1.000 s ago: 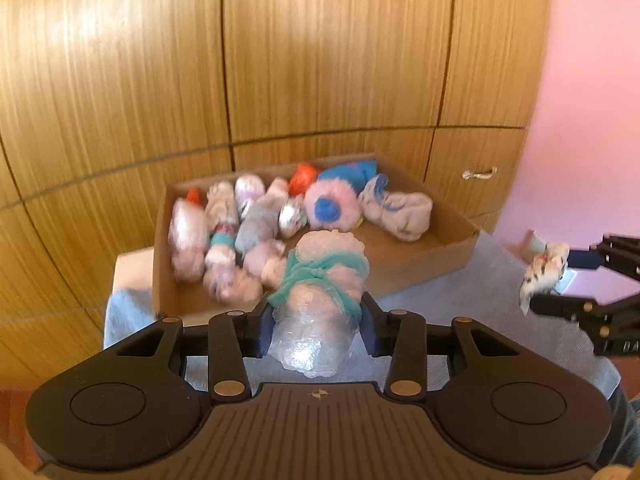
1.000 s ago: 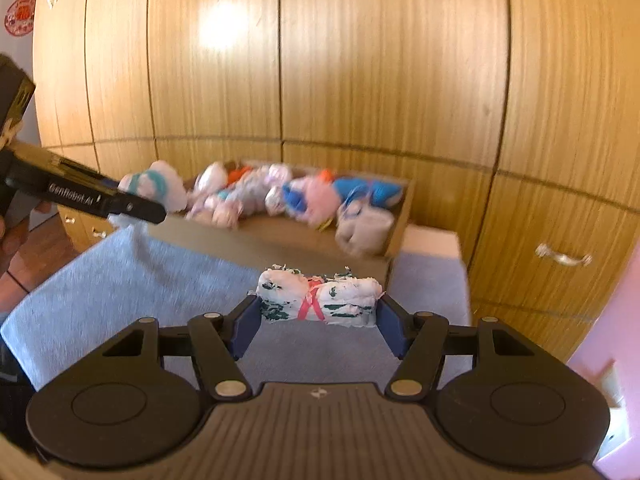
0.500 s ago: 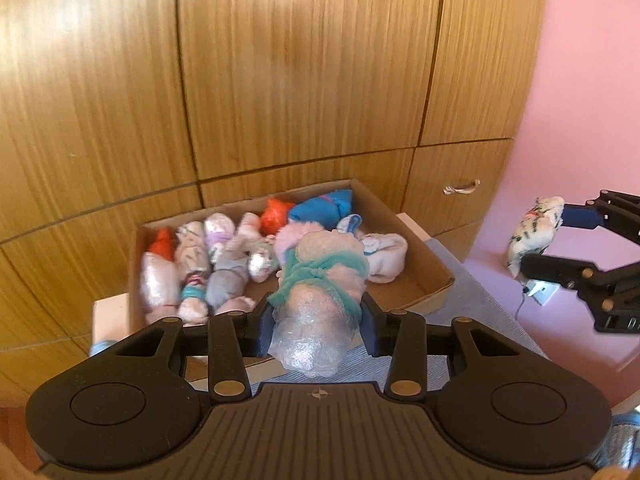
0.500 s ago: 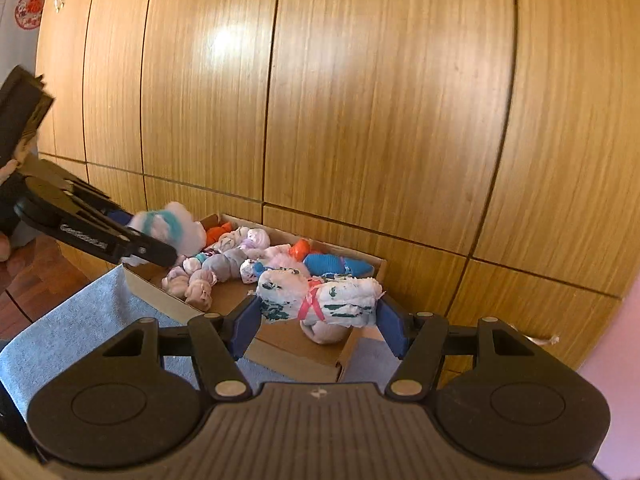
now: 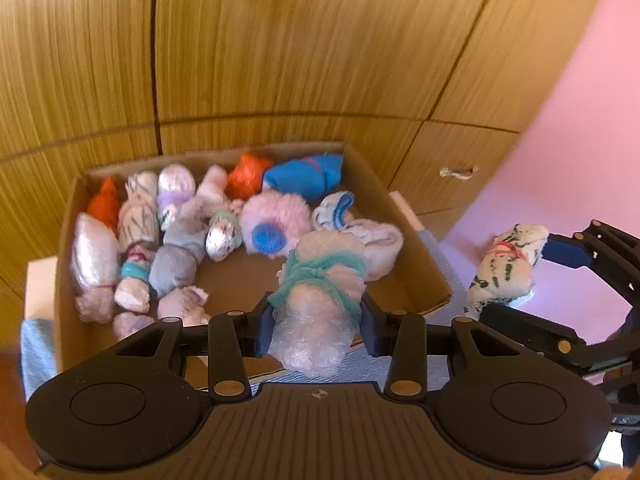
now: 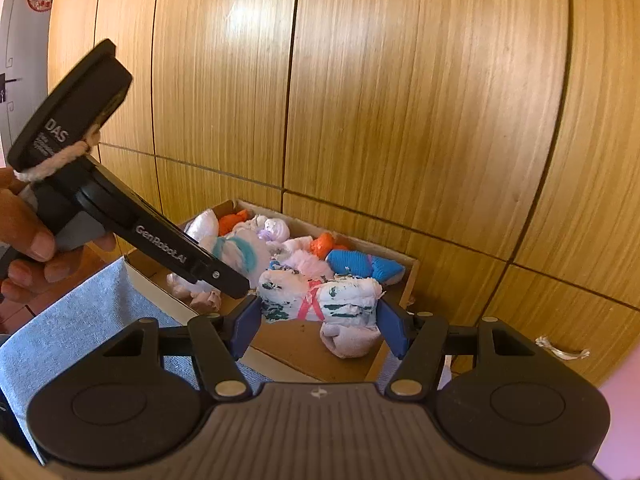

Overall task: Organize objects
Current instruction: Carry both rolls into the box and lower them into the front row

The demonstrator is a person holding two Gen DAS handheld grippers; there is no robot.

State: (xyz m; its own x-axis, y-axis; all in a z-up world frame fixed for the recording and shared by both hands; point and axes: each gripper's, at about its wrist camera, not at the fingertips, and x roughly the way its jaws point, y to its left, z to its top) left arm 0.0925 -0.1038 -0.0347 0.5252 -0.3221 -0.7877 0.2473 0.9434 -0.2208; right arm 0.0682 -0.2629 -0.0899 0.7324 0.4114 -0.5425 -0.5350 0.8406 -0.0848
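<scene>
My left gripper [image 5: 316, 324] is shut on a pale bundle tied with a teal band [image 5: 320, 300], held above the front edge of the cardboard box [image 5: 416, 248]. My right gripper [image 6: 320, 316] is shut on a white bundle with green marks and a pink tie [image 6: 320, 298], held over the box's right front part [image 6: 304, 352]. The box holds several rolled bundles, among them a blue one [image 5: 304, 178], an orange one [image 5: 248, 174] and a fluffy pink one [image 5: 274, 220]. The right gripper's bundle also shows in the left wrist view [image 5: 506, 268], to the right of the box.
The box sits on a blue-grey cloth [image 6: 80, 320] against wooden cabinet doors [image 6: 400, 100]. A metal drawer handle [image 6: 562, 350] is at the lower right. A pink wall [image 5: 580, 100] is on the right. The person's hand [image 6: 24, 248] holds the left gripper.
Both grippers have moved closer to the box and now hang over it with their bundles. The two grippers have come nearer each other.
</scene>
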